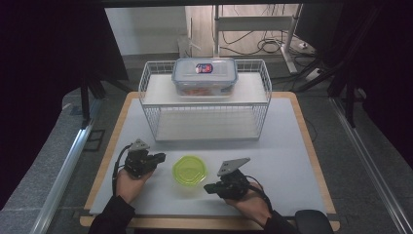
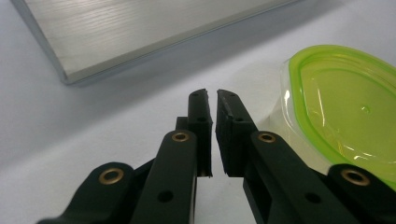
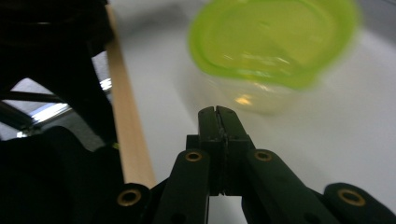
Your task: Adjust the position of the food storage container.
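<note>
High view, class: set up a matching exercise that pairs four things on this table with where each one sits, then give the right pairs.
Things:
1. green-lidded container
2. clear lidded box
3. left claw
4. right claw

Places:
A. on top of the white wire rack
B. near edge, right of the green lid
C. between the two claws
D. left of the green lid

Pairs: 1-C, 2-A, 3-D, 4-B
</note>
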Demonstrator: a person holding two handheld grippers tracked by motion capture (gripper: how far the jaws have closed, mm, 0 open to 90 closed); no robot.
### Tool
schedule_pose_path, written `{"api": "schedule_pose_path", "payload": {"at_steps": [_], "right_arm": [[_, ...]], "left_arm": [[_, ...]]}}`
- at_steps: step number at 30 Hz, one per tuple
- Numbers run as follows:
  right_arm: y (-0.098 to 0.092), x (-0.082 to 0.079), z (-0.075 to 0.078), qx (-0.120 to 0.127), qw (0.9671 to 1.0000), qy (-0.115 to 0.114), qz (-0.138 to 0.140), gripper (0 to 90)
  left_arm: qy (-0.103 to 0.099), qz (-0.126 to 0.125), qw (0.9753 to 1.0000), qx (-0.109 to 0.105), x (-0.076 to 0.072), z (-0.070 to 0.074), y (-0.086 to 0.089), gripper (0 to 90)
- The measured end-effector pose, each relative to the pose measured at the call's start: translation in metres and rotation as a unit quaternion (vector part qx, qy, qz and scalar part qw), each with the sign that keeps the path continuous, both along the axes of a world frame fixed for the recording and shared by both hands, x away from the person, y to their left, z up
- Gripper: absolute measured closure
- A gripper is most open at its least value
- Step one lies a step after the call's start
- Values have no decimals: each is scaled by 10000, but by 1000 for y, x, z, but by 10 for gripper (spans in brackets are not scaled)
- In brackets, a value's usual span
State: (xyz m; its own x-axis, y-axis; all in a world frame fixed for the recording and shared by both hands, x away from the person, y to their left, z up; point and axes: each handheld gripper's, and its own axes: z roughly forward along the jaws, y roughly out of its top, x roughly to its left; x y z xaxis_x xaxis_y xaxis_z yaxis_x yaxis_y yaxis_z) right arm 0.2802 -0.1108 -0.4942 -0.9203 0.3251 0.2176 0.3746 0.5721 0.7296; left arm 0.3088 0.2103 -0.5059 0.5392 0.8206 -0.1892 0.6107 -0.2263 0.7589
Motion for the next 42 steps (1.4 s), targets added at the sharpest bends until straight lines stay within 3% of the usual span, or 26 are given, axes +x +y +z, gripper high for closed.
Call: {"api": "schedule_pose_path", "payload": {"at_steps": [5, 9, 13, 24, 32, 35, 42], "right_arm": [[30, -4, -1, -13, 9994, -10, 353, 898], [39, -2, -5, -106, 9994, -96, 327, 898], [34, 2, -5, -93, 9996, -44, 247, 898], [9, 18, 0, -198, 9995, -209, -133, 896], [-1, 26, -3, -355, 9985, -254, -321, 876], [-7, 25, 0, -470, 9974, -397, -363, 832], [-29, 28, 2, -549, 9957, -392, -632, 795]], "left_arm": [[14, -63, 10000, 47, 0, -1, -3, 847], [4, -57, 10000, 15, 0, 0, -1, 846], [-14, -100, 9999, -35, 2, 1, -1, 844], [-20, -348, 9994, 39, 6, 0, -12, 843], [143, -475, 9988, 9, 0, -1, -17, 844], [252, -587, 9979, 78, -2, -4, -23, 851], [312, -654, 9971, 239, -4, -3, -32, 864]]}}
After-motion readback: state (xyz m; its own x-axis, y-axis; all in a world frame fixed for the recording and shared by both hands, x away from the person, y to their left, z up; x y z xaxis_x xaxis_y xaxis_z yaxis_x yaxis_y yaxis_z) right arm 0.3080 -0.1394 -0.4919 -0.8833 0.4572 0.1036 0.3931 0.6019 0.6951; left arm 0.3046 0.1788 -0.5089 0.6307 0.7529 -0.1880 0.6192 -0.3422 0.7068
